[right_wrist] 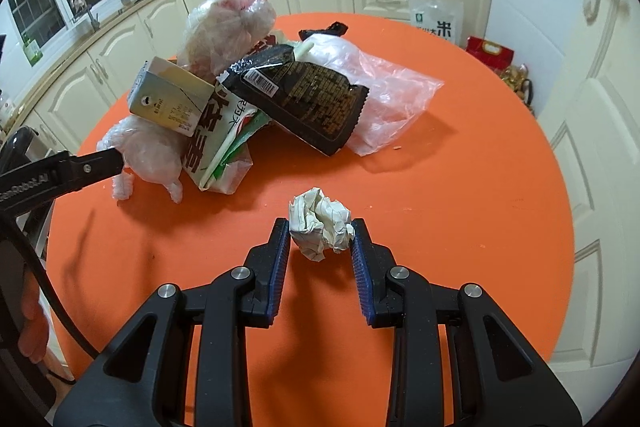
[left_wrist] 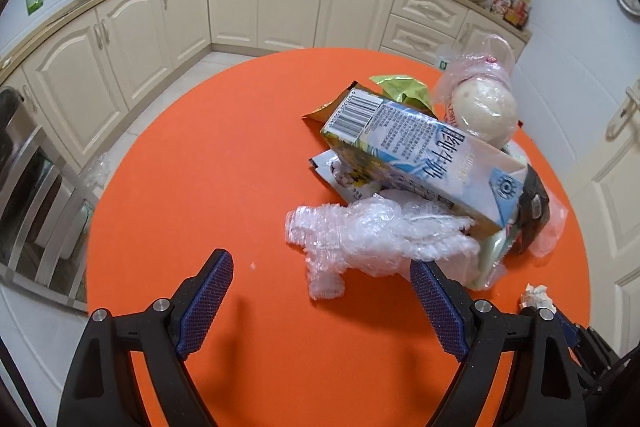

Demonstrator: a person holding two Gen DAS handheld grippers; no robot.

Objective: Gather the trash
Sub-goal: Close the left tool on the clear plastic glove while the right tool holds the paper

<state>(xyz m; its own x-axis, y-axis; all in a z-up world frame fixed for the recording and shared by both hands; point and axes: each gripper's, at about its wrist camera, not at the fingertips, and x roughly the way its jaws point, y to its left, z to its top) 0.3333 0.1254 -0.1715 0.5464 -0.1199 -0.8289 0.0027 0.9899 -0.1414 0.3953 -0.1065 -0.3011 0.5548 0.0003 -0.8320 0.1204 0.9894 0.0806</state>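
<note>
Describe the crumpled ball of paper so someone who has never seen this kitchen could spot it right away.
Start at the round orange table in the kitchen, where a heap of wrappers and bags sits toward the far side. Nearer, apart from that heap, the right gripper has its jaws closed on a crumpled paper ball. It is the only white, tightly scrunched wad, small and on its own, unlike the printed packets and clear plastic.
</note>
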